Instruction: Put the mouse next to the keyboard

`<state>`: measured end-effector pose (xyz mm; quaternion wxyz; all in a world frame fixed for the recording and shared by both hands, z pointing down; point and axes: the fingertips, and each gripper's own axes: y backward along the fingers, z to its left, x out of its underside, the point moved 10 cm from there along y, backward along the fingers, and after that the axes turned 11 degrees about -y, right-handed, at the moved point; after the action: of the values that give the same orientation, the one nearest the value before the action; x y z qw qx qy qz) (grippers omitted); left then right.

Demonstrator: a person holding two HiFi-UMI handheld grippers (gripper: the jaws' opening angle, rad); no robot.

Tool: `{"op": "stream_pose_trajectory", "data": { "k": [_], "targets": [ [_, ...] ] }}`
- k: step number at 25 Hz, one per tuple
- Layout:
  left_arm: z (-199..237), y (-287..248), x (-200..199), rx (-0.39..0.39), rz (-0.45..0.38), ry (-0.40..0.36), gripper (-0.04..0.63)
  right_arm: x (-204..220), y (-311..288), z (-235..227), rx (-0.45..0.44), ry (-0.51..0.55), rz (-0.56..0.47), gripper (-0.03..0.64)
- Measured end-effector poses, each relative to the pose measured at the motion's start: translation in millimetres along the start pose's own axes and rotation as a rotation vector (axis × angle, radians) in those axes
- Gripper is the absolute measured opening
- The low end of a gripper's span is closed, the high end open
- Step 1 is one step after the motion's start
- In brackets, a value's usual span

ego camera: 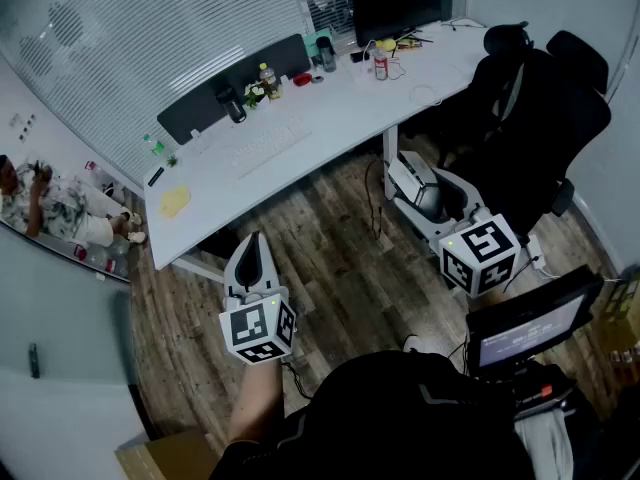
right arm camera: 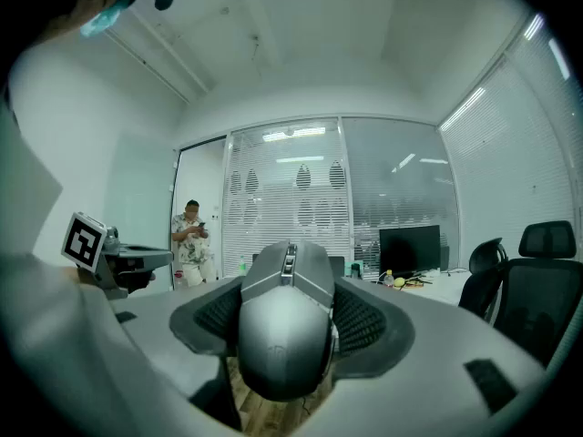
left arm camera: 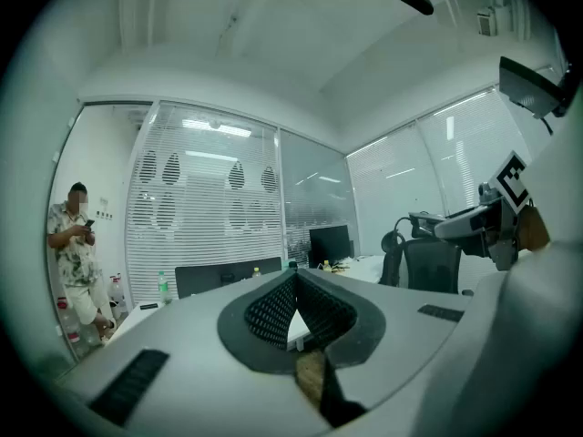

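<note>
Two tools, two jobs: your right tool [right arm camera: 289, 276] has its jaws spread wide and clamped on the flanks of the grey mouse [right arm camera: 287, 330]. It holds the mouse above the wooden floor [ego camera: 340, 258], well apart from the table [ego camera: 220, 183], presumably for carrying to the white keyboard [ego camera: 268, 146]. Your left tool [left arm camera: 293, 285] is closed on nothing and hangs idle. The keyboard is pale on pale and hard to trace, and neither gripper view shows it.
</note>
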<state>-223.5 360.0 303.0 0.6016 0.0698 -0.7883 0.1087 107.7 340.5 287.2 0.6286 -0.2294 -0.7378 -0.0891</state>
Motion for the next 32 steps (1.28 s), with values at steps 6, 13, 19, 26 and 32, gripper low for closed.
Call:
{"op": "stream_pose_trajectory", "data": {
  "k": [6, 13, 19, 26, 32],
  "targets": [
    [-1.5, 9.2, 2.9, -0.002, -0.002, -0.004, 0.029, 3.4, 4.7, 5.1, -0.003, 0.001, -0.002, 0.293],
    [-9.0, 13.1, 1.0, -0.003, -0.001, 0.012, 0.029, 1.4, 12.1, 4.9, -0.036, -0.030, -0.010, 0.293],
    [-20.9, 14.9, -0.3, 0.007, 0.004, 0.016, 0.029, 0.7, 18.4, -1.0, -0.037, -0.032, -0.006, 0.293],
    [-37.5, 12.7, -7.3, 0.011, 0.002, 0.019, 0.029, -2.3, 28.4, -11.0, -0.057, -0.036, -0.013, 0.293],
    [-69.5, 3.6, -17.2, 0.030, 0.007, 0.003, 0.029, -0.8, 44.3, -34.4, -0.061, -0.040, -0.017, 0.293]
  ]
}}
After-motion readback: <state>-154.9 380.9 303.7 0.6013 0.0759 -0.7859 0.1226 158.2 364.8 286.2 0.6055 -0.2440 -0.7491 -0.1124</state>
